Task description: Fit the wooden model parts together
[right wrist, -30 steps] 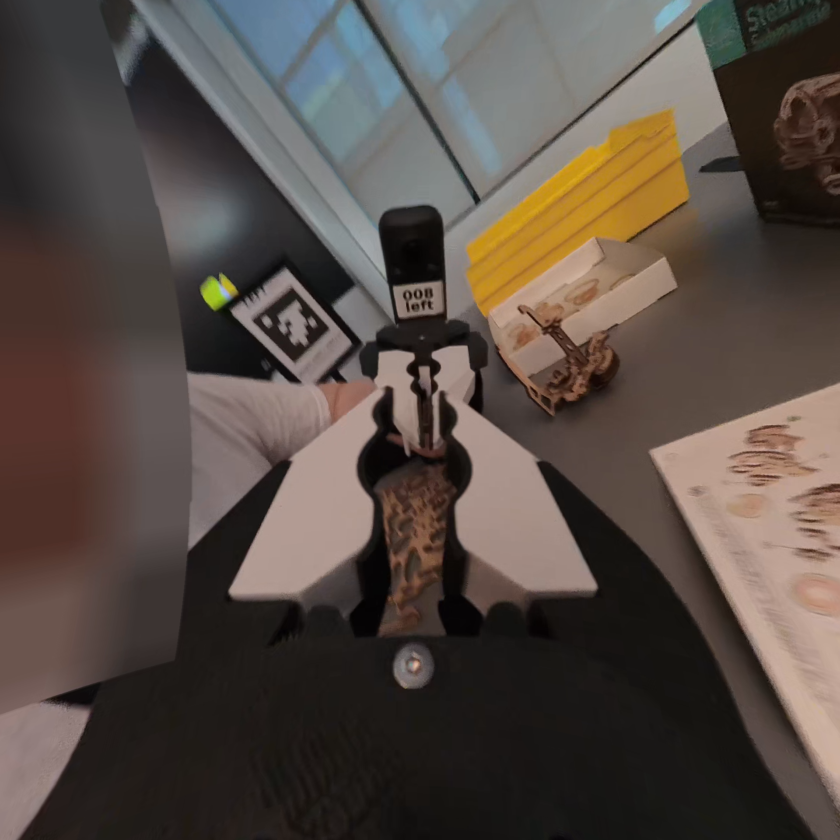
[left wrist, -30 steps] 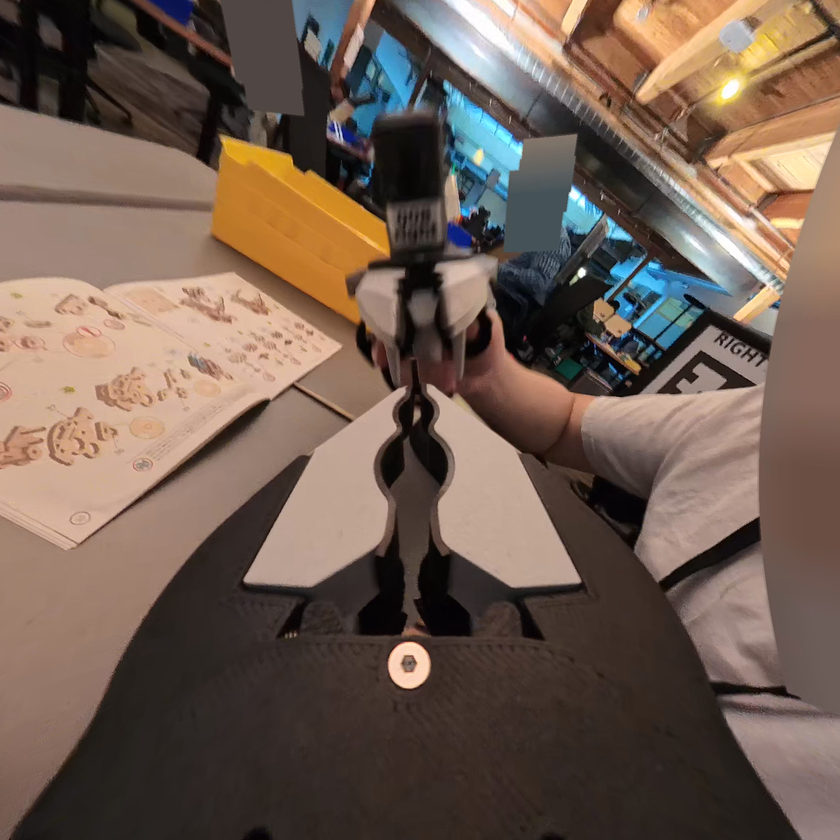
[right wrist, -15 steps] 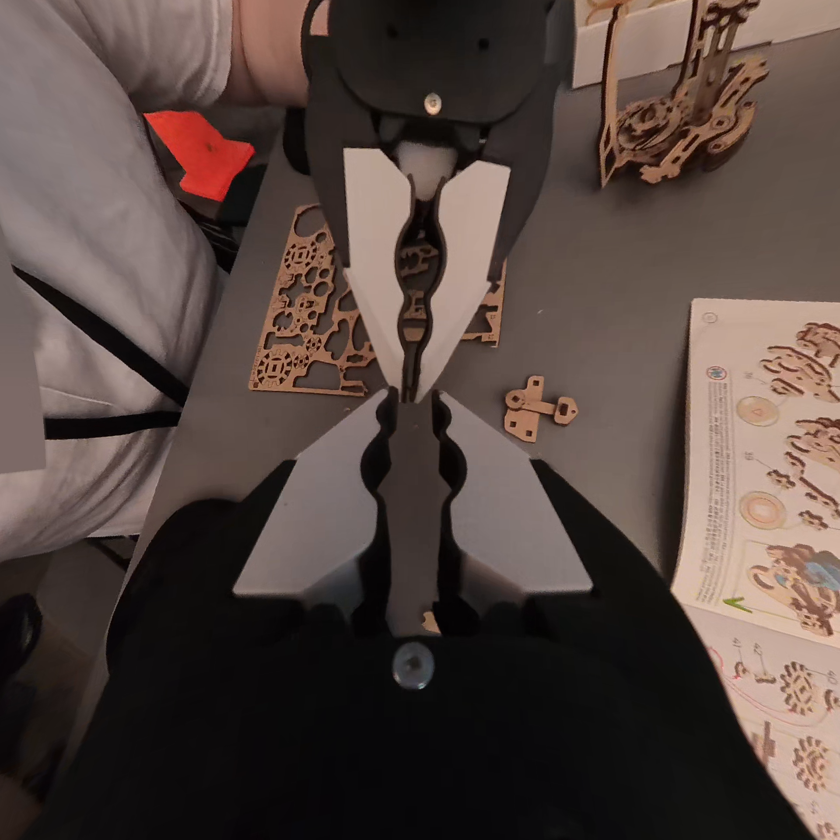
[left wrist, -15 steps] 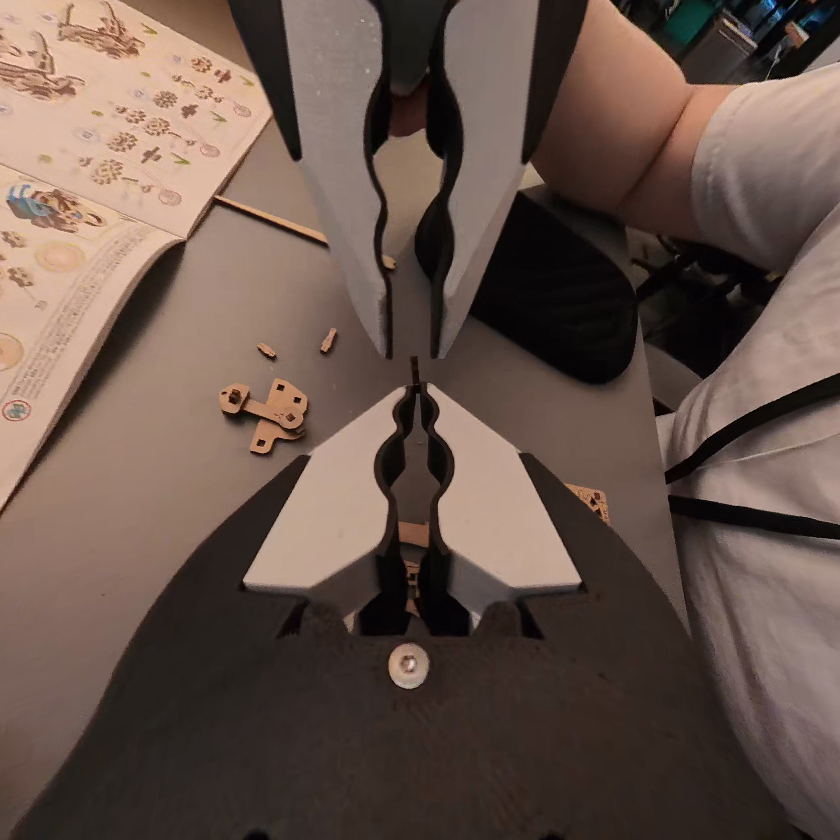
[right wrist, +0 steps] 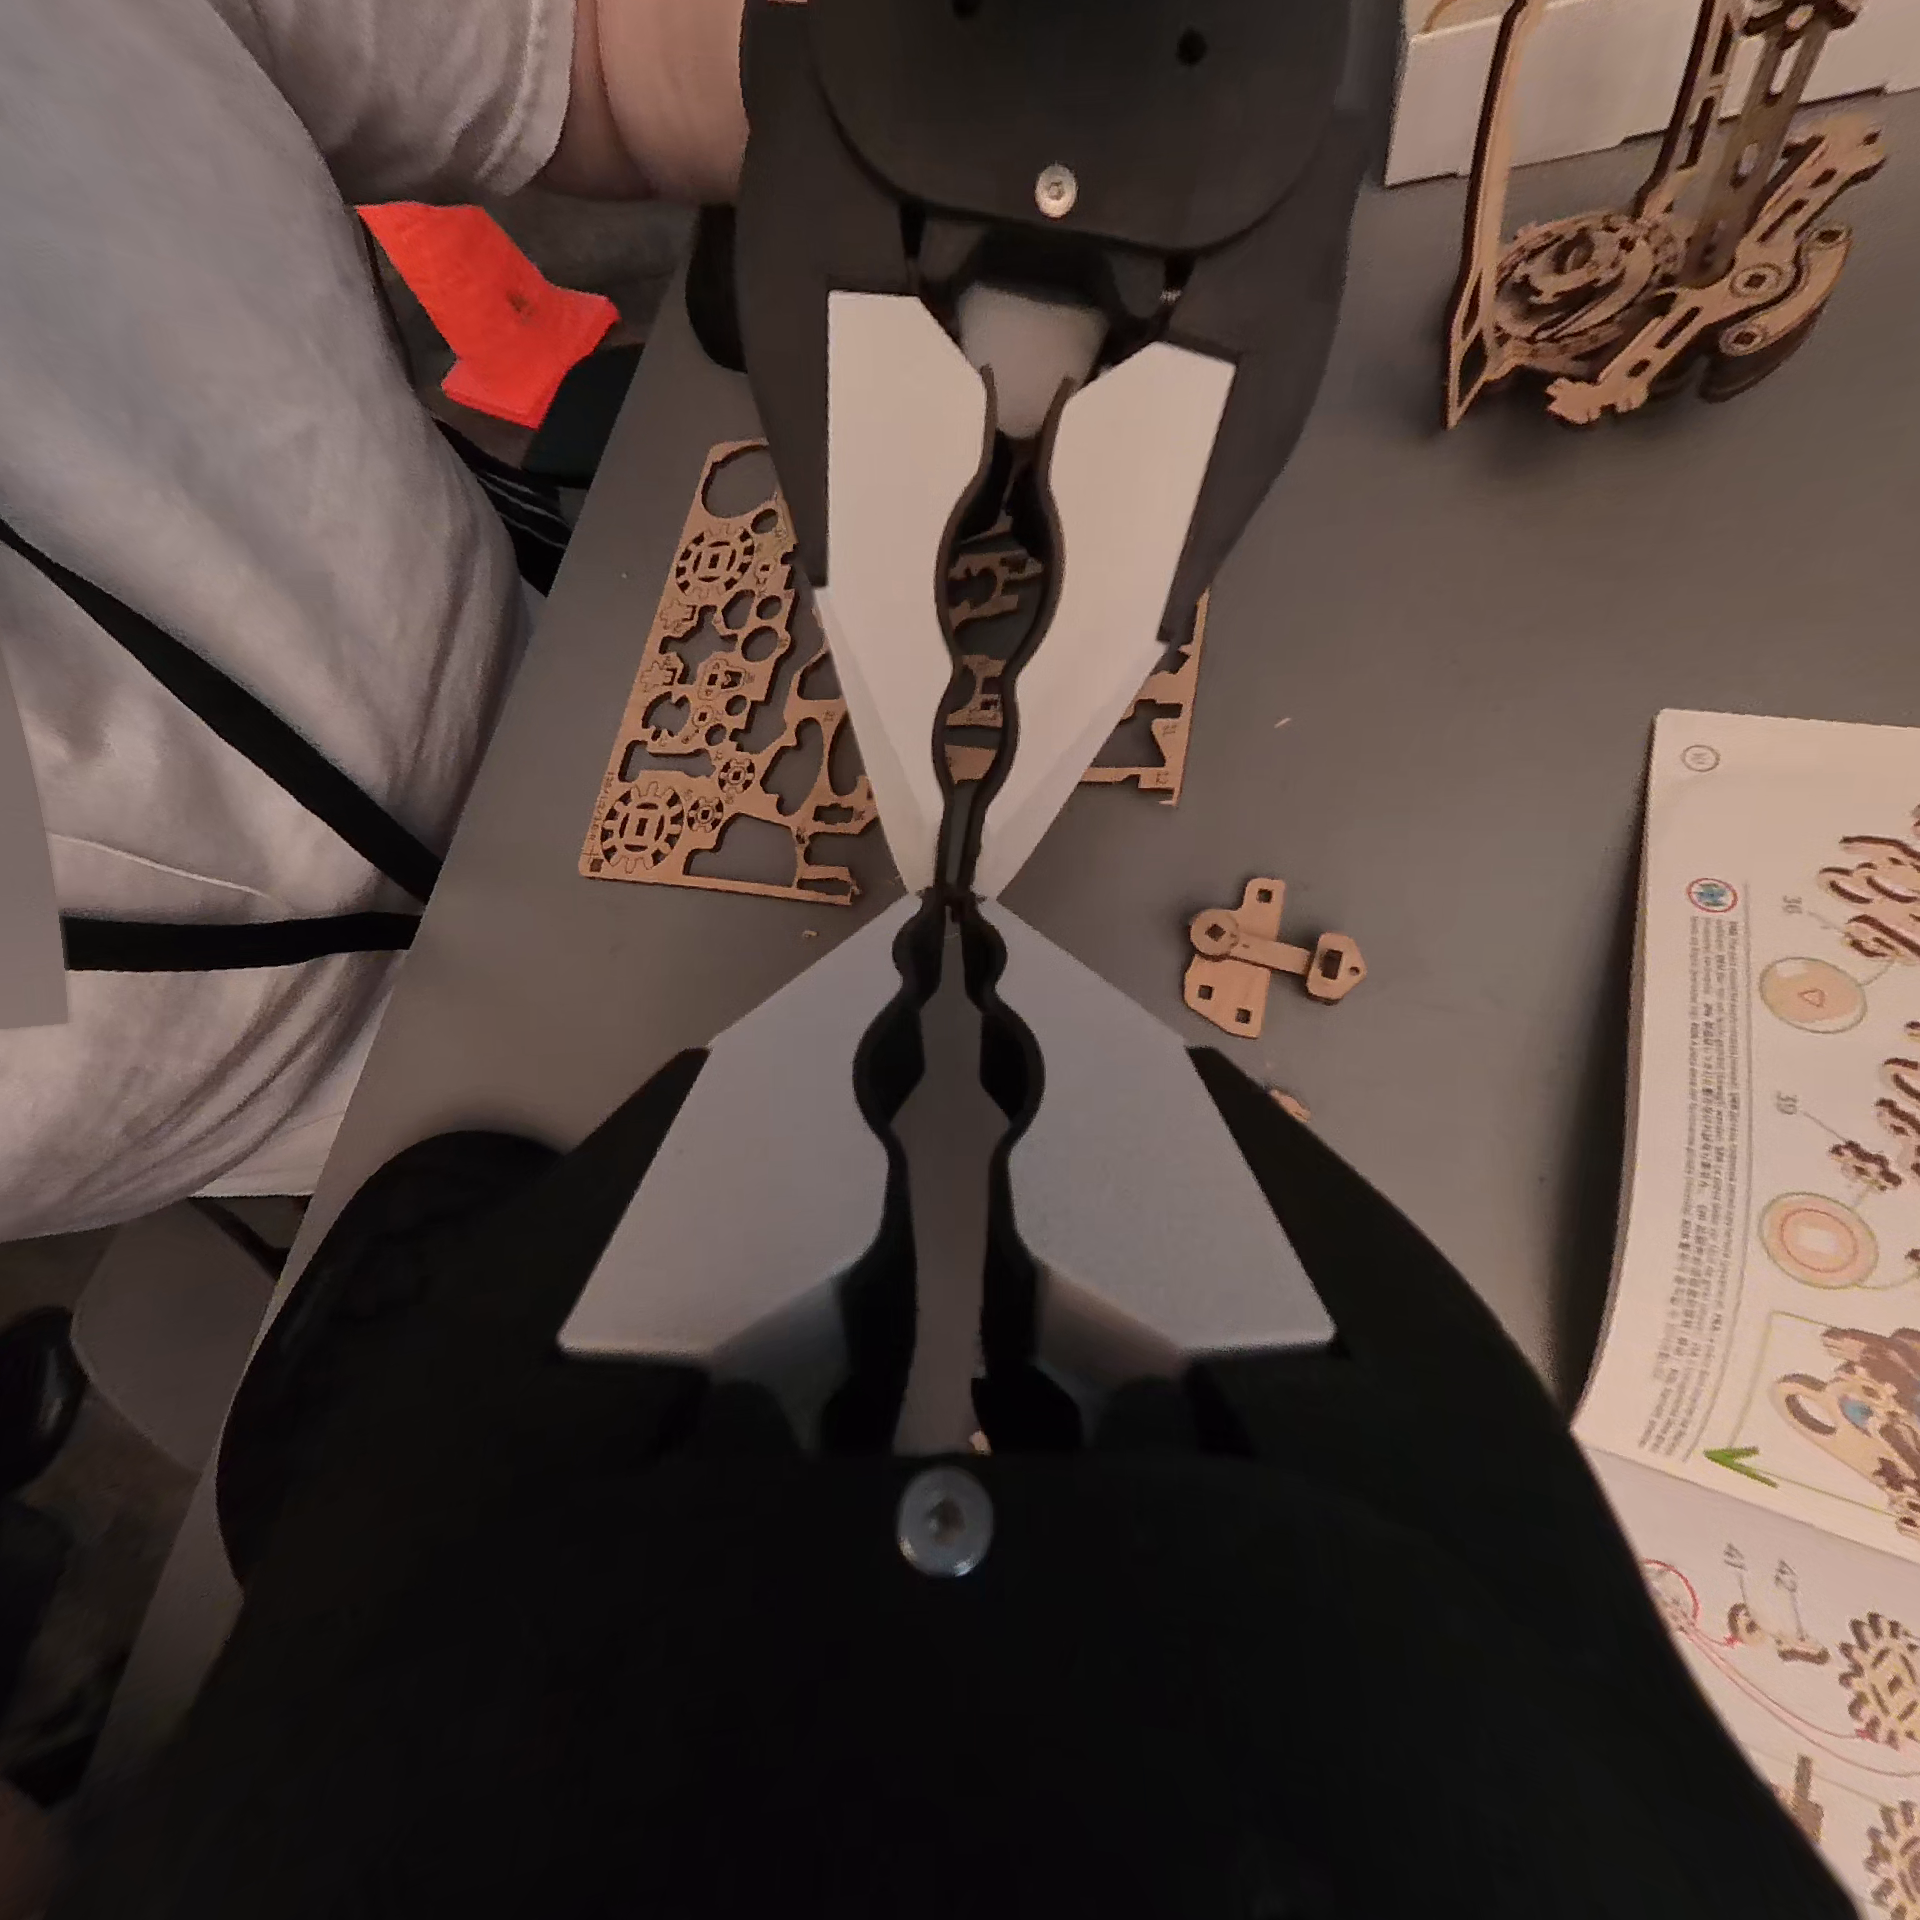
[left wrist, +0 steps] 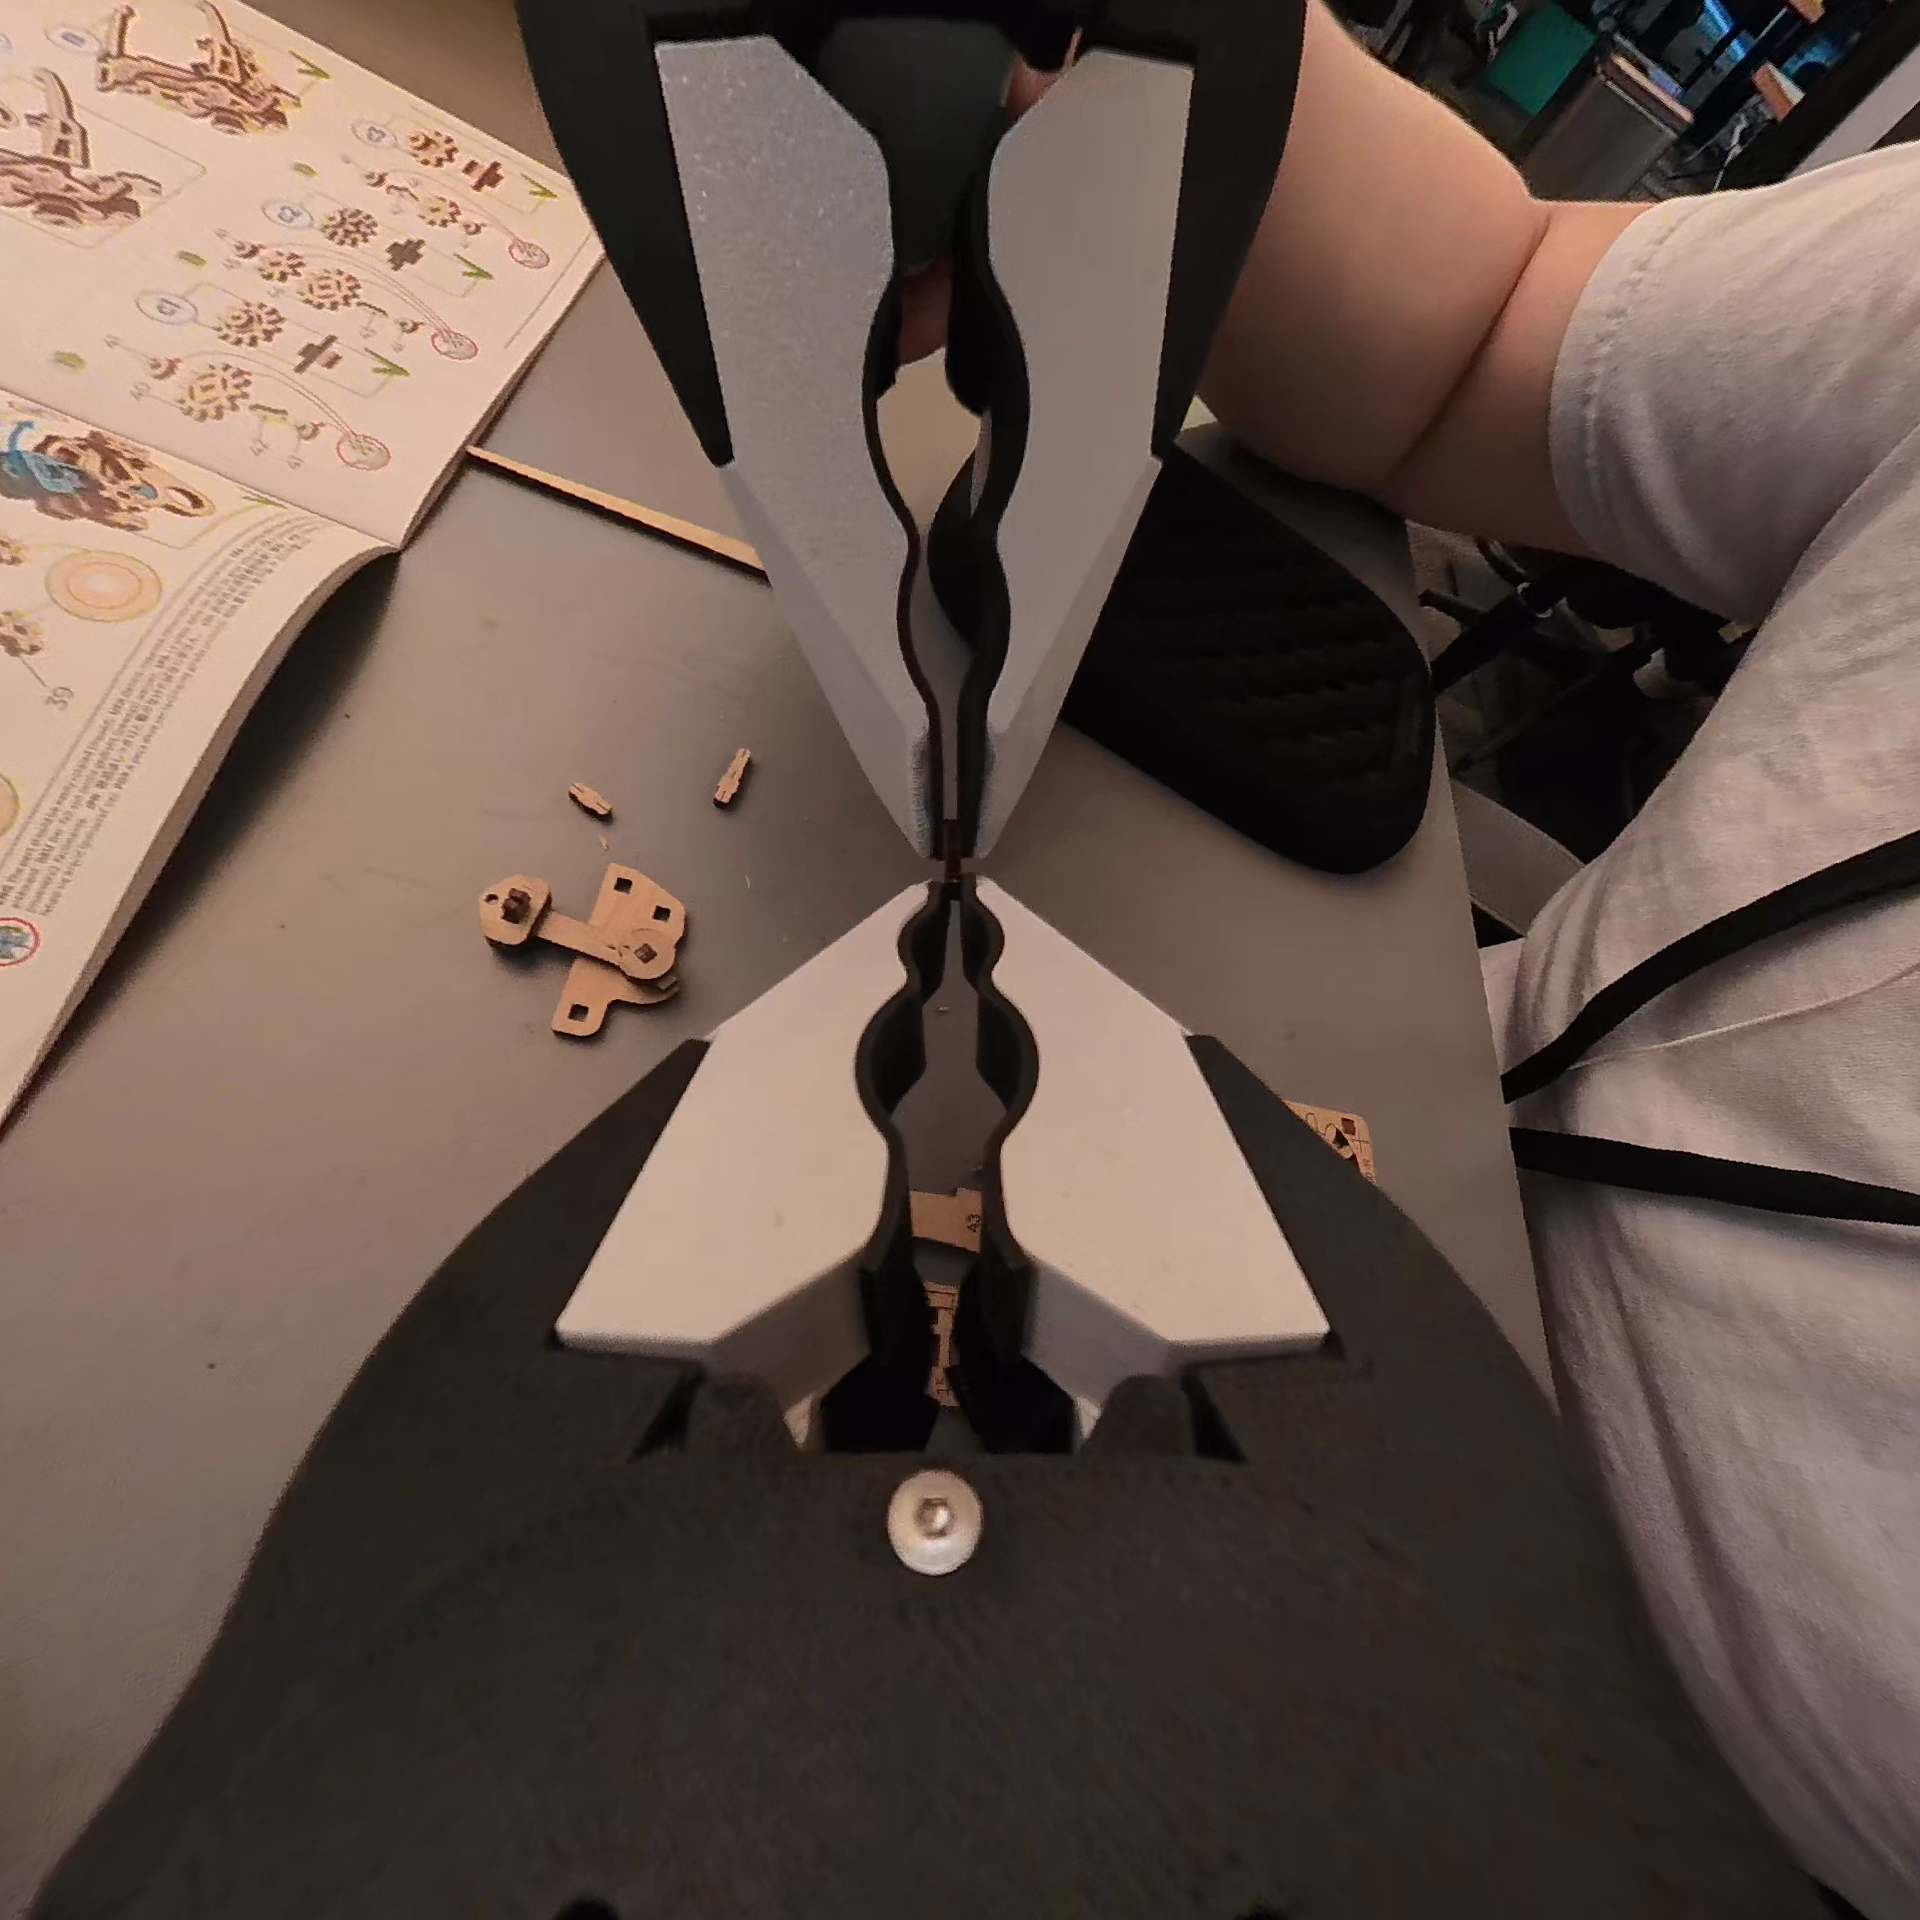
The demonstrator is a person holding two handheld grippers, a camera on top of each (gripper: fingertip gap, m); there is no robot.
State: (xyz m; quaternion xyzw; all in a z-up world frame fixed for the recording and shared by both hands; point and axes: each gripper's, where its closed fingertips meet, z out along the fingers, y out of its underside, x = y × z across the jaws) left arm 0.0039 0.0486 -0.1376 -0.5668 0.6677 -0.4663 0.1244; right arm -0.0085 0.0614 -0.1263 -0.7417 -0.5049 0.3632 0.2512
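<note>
My left gripper [left wrist: 948,889] and right gripper [right wrist: 951,914] meet tip to tip above the grey table [left wrist: 312,1143]. A tiny thin wooden part [left wrist: 951,858], seen edge-on and dark, spans the two pairs of tips. Both grippers are shut on it, one from each end. The right gripper comes in from the top of the left wrist view [left wrist: 951,826]. The left gripper comes in from the top of the right wrist view [right wrist: 951,883]. A small flat wooden sub-assembly [left wrist: 582,940] lies on the table to the side; it also shows in the right wrist view [right wrist: 1273,956].
A wooden cut-out sheet [right wrist: 717,769] lies under the left gripper. A partly built wooden model [right wrist: 1652,239] and a white box [right wrist: 1455,114] stand at the back. An open instruction booklet [left wrist: 208,416] [right wrist: 1787,1091], two tiny pegs [left wrist: 732,777] and a thin stick [left wrist: 613,504] lie nearby. The person's arm [left wrist: 1403,312] is close. Only a small space, under 4 cm, lies between the two pairs of fingers.
Both grippers swung from level down toward the table. The right gripper, open half a second ago, has closed on the tip of the part that the left gripper holds.
</note>
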